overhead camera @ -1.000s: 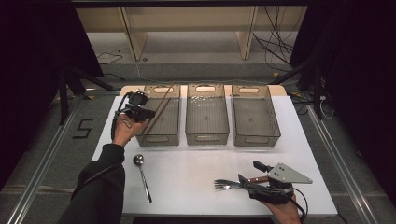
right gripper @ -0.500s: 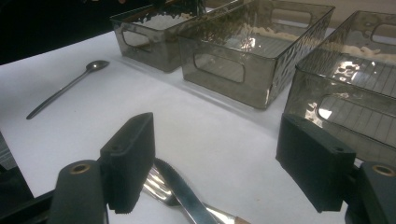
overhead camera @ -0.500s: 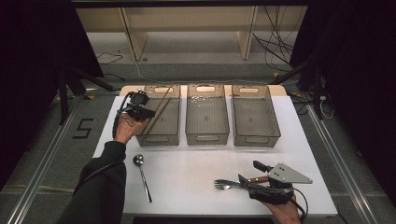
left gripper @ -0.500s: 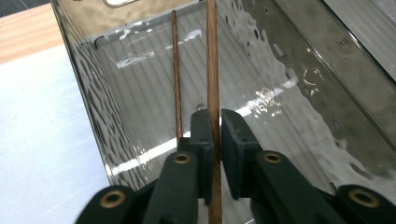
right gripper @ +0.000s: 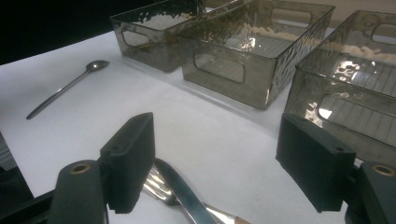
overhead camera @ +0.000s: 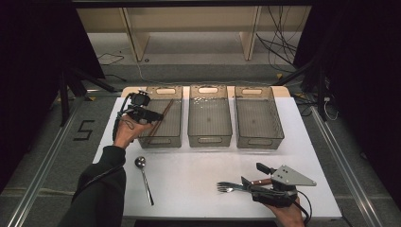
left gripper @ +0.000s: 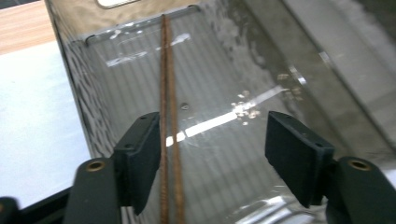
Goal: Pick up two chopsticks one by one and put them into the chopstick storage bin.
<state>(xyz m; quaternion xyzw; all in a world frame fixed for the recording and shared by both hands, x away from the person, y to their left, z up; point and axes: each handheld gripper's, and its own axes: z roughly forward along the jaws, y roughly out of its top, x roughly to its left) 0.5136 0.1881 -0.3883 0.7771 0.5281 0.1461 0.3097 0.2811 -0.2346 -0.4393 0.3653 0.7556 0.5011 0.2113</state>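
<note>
Left gripper: over the left bin, held at its near-left edge. Its jaws have just been opening and now stand wide — the pads press on nothing.
Chopsticks: a brown pair leaning aslant inside the left bin, running along just beside the gripper's left pad; whether they touch it I cannot tell.
Right gripper: low over the table at its near-right corner, jaws wide — nothing gripped.
Fork and knife: lying on the table under the right gripper, side by side.
Spoon: on the table, near-left, well apart from both grippers.
Other bins: middle bin and right bin stand beside the left one.
</note>
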